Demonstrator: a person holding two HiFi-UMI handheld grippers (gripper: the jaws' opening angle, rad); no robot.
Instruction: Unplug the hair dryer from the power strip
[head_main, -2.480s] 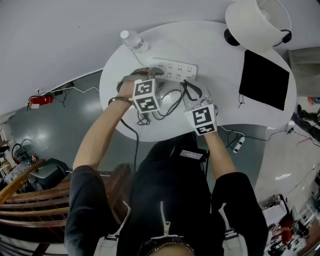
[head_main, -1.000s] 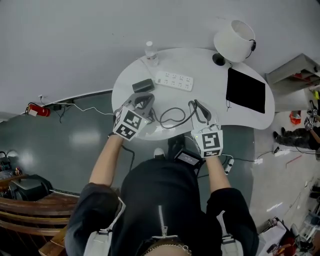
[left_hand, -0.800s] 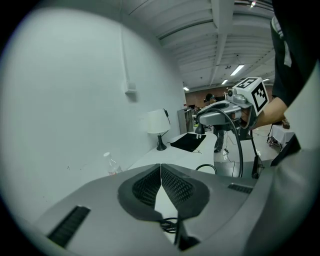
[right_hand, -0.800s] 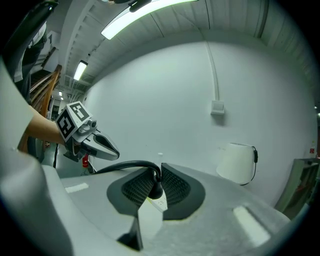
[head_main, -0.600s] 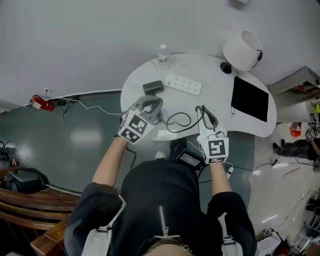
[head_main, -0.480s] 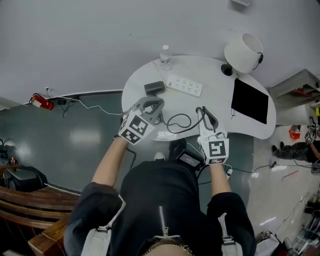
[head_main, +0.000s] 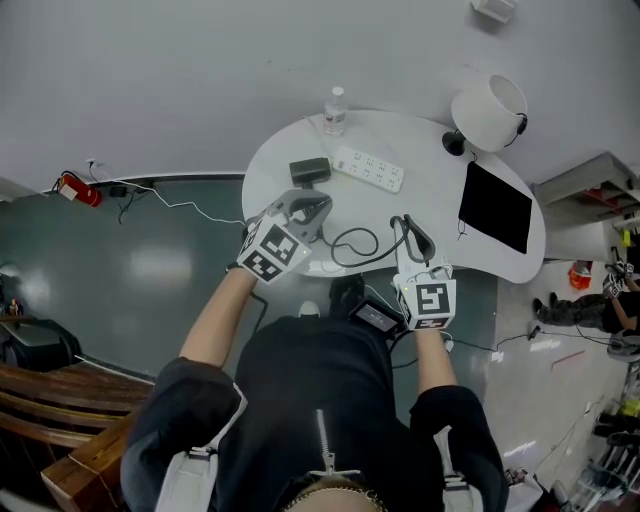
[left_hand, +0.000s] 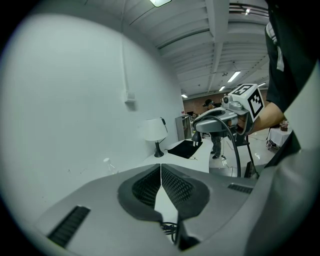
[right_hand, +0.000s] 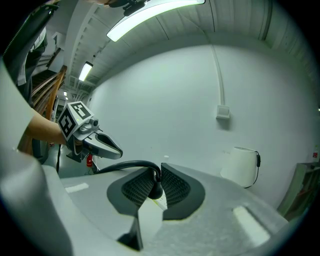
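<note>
Plainly, our right gripper (right_hand: 158, 182) is clamped on the black cord (right_hand: 125, 165), just behind the thick moulded end that we take for the plug. The cord arches out of the jaws toward 9 o'clock in the right gripper view. Our left gripper (left_hand: 160, 175) has its pads pressed together with nothing between them; a bit of cable shows below it, untouched.

From the head view, the power strip (head_main: 368, 169) lies flat on the white table (head_main: 440, 185). It sits at about 11 o'clock from the right gripper and 1 o'clock from the left. Its long axis runs roughly from 9 to 3 o'clock, with the 3 o'clock end a little closer to us. Both grippers hang well apart from it, the right one somewhat closer to its near end.

We judge the plug is already out of the strip, since the gripped end is clear of the sockets. The cord loops loosely across the table between the two grippers.

A dark boxy thing (head_main: 310, 170) sits at 9 o'clock beside the strip. We cannot tell whether it is the dryer.

No brand or label is readable anywhere. The cubes on the grippers show only black-and-white square patterns.
</note>
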